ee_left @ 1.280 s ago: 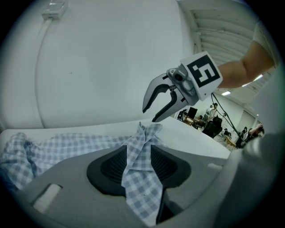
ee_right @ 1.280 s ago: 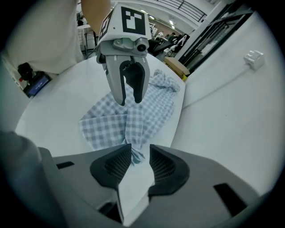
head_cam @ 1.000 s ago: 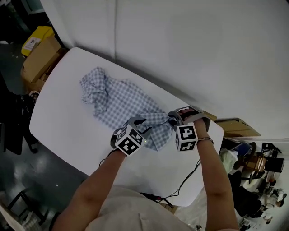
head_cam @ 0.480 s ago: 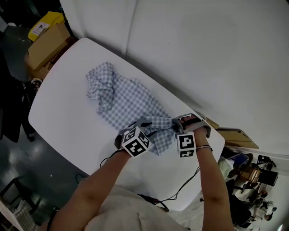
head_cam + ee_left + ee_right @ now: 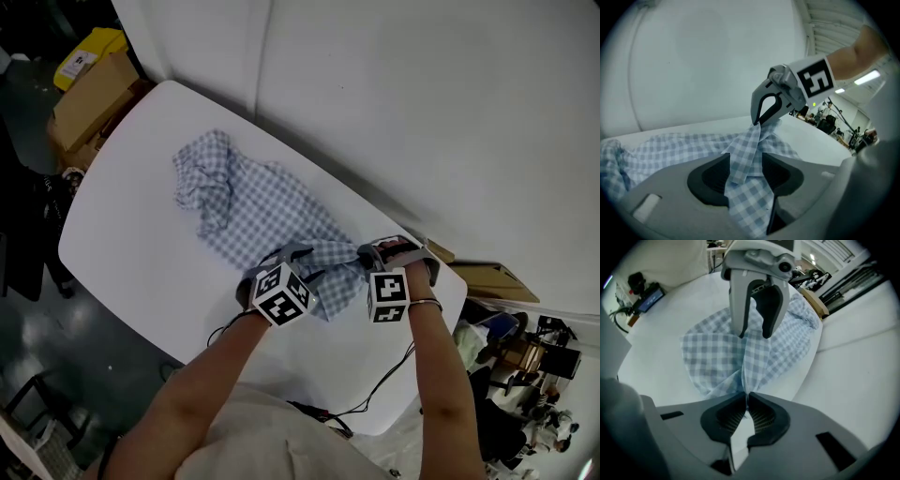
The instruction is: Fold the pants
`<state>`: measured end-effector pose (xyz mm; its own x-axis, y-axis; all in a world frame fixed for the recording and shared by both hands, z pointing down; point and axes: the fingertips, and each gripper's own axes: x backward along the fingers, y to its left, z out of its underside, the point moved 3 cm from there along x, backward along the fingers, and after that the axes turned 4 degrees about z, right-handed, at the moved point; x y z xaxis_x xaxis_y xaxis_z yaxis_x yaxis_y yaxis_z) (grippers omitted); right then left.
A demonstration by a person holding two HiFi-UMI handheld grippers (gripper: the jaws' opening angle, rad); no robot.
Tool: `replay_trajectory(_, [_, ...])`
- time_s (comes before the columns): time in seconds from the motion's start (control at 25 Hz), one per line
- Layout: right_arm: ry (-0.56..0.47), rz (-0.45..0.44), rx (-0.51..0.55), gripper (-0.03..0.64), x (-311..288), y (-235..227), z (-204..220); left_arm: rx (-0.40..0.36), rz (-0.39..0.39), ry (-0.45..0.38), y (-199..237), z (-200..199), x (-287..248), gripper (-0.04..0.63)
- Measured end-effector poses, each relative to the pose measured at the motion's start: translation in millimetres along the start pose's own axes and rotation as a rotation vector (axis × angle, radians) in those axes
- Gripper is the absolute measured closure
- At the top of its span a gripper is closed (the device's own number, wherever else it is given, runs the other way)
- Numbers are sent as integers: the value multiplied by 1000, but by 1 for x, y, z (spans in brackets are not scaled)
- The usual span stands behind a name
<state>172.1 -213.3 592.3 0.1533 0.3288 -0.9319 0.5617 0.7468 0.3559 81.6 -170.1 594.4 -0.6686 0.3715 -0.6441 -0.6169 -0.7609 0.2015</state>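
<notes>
White table (image 5: 122, 248), checked pants (image 5: 262, 211), cardboard box (image 5: 89, 101)

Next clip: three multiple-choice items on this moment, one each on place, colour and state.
1. Where do the pants lie? A on the white table; B on the floor; C in a cardboard box.
2. The pants' pattern? A red stripes; B blue-and-white check; C plain black.
3. The right gripper is? A open, empty; B shut on the pants; C shut on a cable.
1 A, cloth covers the tabletop. 2 B, checks show in every view. 3 B, its jaws, just closing, pinch the fabric.
</notes>
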Motion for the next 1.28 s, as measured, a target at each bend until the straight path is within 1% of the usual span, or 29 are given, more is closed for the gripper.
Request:
replay_trajectory(0.08, [-14,-28,-52,584,11,-4,1,-60,-19,16,-4,-4,0,385])
replay_trajectory(0.28, [-56,-88,-161,586,42,-16,0,-192,-78,78,-10,-12,0,385])
replay_trajectory(0.36, [-56,-109,-198,586,53,-19,-1,-213,-93,92,-13,-15,0,385])
replay_trajectory(0.44, [-52,-137,-253,586,61,-22,-4,-216,-94,90,-18,-21,0,385])
replay_trajectory(0.56, [-47,-187,-382,586,67,-26,-8,-230,-117,93,-27,-25,2,385])
replay_trajectory(0.64, [-38,-218,-468,586,70,-27,-11,-243,-168,110,-30,-24,5,385])
replay_trajectory(0.72, [-29,-241,-525,588,75,-29,-16,-254,-240,128,-27,-23,11,382])
replay_trajectory(0.8, [-30,-263,-562,588,82,-31,-24,-255,-290,142,-23,-24,15,382])
replay_trajectory(0.96, [-33,-280,-641,588,92,-39,-35,-227,-304,141,-24,-26,21,382])
replay_trajectory(1.08, [-41,-286,-724,588,95,-44,-41,-172,-320,113,-26,-26,27,380])
replay_trajectory(1.16, [-67,-300,-785,588,98,-47,-49,-141,-341,85,-28,-29,31,377])
replay_trajectory(1.28, [-100,-328,-863,588,107,-50,-60,-128,-384,61,-27,-34,35,377])
